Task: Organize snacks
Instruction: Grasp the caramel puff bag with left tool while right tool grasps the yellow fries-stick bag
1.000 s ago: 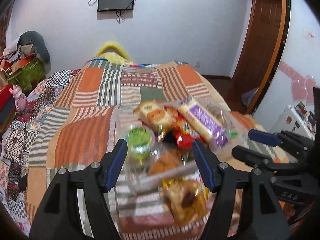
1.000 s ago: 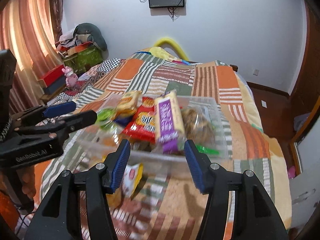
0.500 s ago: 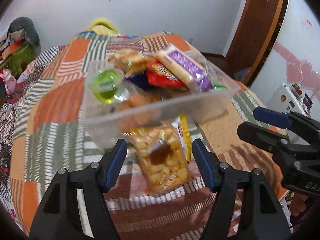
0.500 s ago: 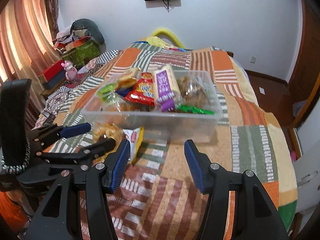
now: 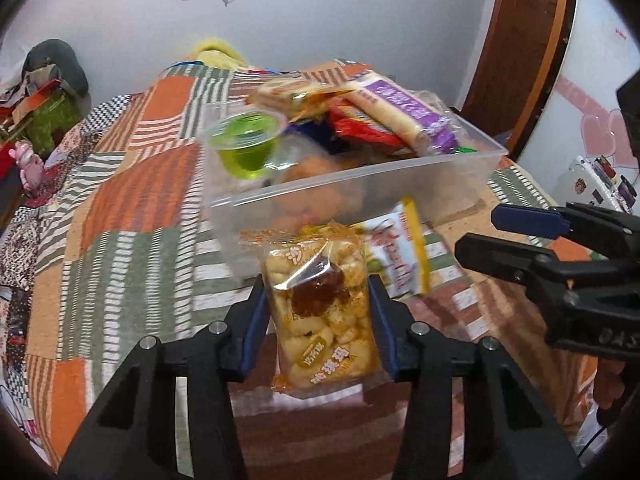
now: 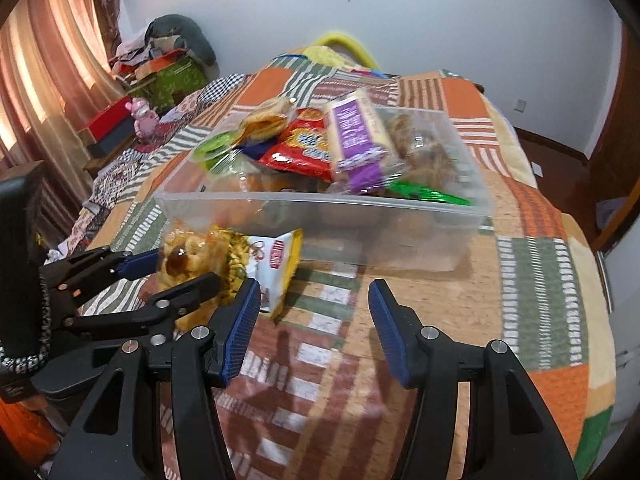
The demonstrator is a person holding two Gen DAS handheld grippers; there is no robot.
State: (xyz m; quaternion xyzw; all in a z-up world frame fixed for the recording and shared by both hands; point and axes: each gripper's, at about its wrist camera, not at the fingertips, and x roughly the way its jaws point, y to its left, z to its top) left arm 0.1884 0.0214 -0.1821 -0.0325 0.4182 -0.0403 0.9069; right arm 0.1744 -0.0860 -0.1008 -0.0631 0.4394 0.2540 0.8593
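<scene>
Your left gripper [image 5: 318, 316] has just been closing its jaws, and its blue pads now press both sides of the clear packet of puffed snacks [image 5: 320, 312], which lies on the patchwork bedspread [image 5: 132, 208]. Your right gripper [image 6: 314, 332] hangs over bare quilt with its jaws spread and nothing between them. Just beside the pinched packet lies a white-and-yellow snack bag [image 5: 396, 252], touching the near wall of the clear plastic bin [image 5: 360, 184]. The bin is heaped with a green jelly cup [image 5: 246, 146], a purple-wrapped cracker pack [image 5: 404, 114] and a red chip bag [image 6: 304, 148].
</scene>
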